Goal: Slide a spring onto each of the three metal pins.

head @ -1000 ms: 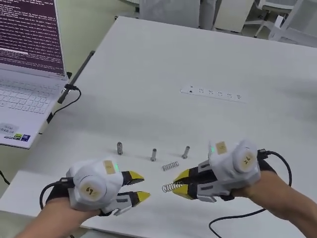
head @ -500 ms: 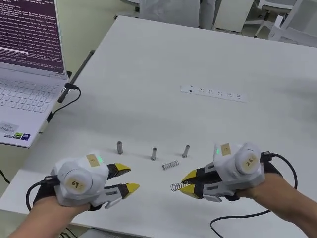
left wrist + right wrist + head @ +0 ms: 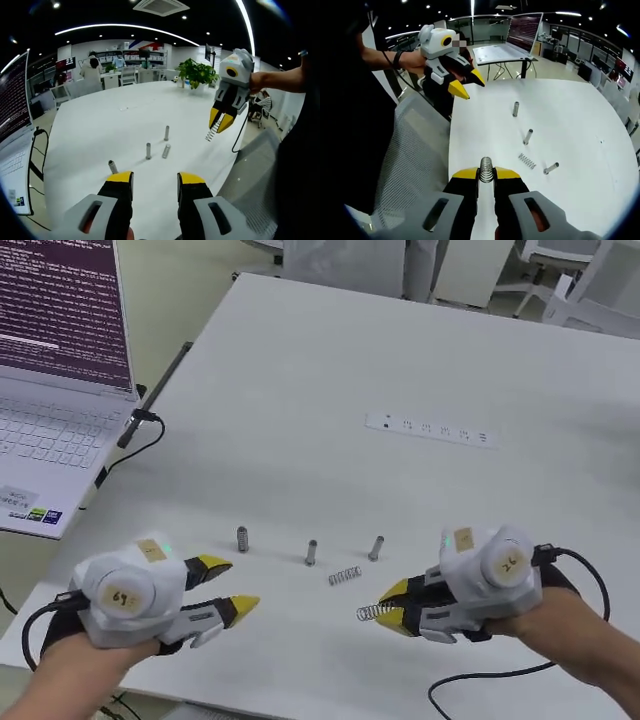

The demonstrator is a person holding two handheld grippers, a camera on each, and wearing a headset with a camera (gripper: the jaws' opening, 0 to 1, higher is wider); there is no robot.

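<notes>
Three short metal pins stand in a row on the white table: left pin (image 3: 242, 538), middle pin (image 3: 311, 552), right pin (image 3: 376, 547). A loose spring (image 3: 344, 576) lies flat just in front of the middle and right pins. My right gripper (image 3: 388, 608) is shut on a second spring (image 3: 369, 613), held just above the table right of the loose one; this held spring (image 3: 486, 169) pokes out between the jaws. My left gripper (image 3: 232, 583) stands open and holds nothing, in front of the left pin (image 3: 113, 166). Whether any pin carries a spring is too small to tell.
An open laptop (image 3: 55, 390) stands at the table's left edge, with a black cable (image 3: 135, 445) beside it. A white power strip (image 3: 430, 428) lies further back. The table's near edge (image 3: 300, 710) runs just below both grippers. Chairs stand beyond the far end.
My left gripper has drawn back to the left, away from the right one, still open. The right gripper has shifted slightly right with the spring in it.
</notes>
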